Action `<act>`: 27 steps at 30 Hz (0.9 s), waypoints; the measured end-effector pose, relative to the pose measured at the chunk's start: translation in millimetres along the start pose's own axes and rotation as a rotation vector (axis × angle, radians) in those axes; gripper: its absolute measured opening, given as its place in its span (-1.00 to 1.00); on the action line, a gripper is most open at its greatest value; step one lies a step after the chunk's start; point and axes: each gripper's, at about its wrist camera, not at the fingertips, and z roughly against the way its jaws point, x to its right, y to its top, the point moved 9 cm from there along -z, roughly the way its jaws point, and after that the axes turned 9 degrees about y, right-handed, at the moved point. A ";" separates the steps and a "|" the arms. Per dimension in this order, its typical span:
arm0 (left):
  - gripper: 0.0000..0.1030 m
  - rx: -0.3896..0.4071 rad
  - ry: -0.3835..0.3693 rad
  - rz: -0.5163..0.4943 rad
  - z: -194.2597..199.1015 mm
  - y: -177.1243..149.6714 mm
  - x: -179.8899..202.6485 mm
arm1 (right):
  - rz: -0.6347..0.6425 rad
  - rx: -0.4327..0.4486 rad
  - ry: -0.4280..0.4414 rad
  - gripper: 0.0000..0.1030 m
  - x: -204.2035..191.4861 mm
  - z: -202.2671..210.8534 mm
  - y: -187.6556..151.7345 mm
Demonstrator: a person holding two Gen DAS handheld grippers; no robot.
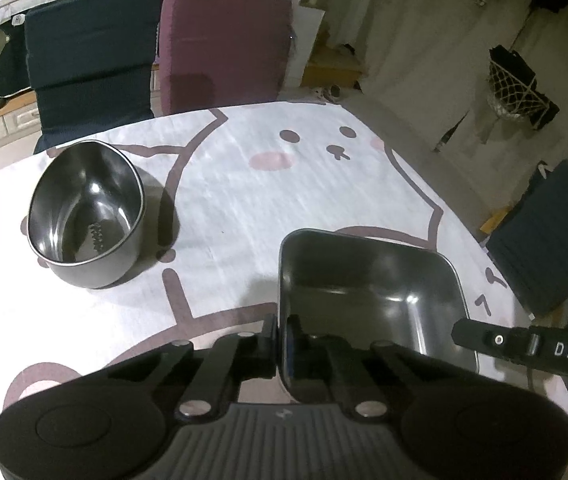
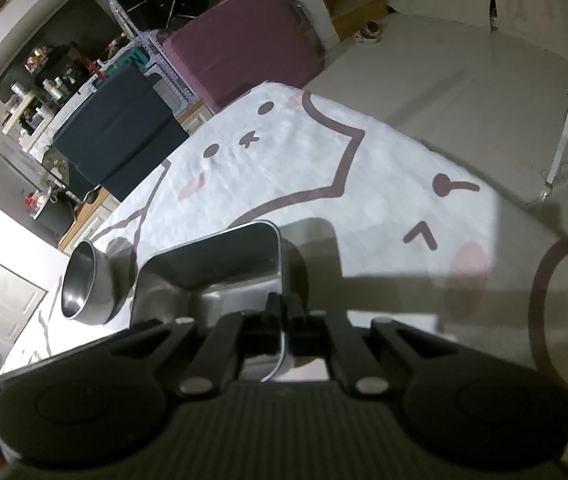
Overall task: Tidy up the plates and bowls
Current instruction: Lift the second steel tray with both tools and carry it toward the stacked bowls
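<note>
Both claws grip the square steel tray (image 1: 368, 292) on the table (image 1: 224, 200) — one on each side. The left claw (image 1: 280, 336) is clamped on the tray's left wall, one finger inside, one outside. The right claw (image 2: 284, 312) is clamped on its right wall the same way. The round steel bowl (image 1: 86, 216) stands upright to the tray's left, apart from it.

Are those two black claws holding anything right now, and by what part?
Yes. Both grip the square metal dish: the left gripper pinches its left rim wall, the right gripper its right rim wall. The round bowl is untouched.
</note>
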 end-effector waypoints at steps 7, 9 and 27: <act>-0.97 0.014 0.009 0.018 18.7 -2.4 0.3 | 0.031 -0.014 -0.001 -0.94 -5.7 7.4 -0.3; -0.97 0.019 0.005 0.032 27.9 -2.9 -1.2 | 0.038 -0.008 0.004 -0.94 -9.8 13.1 0.0; -0.93 0.183 0.098 0.089 194.4 -26.7 -50.2 | 0.185 0.054 0.190 -0.93 -98.2 106.5 -31.8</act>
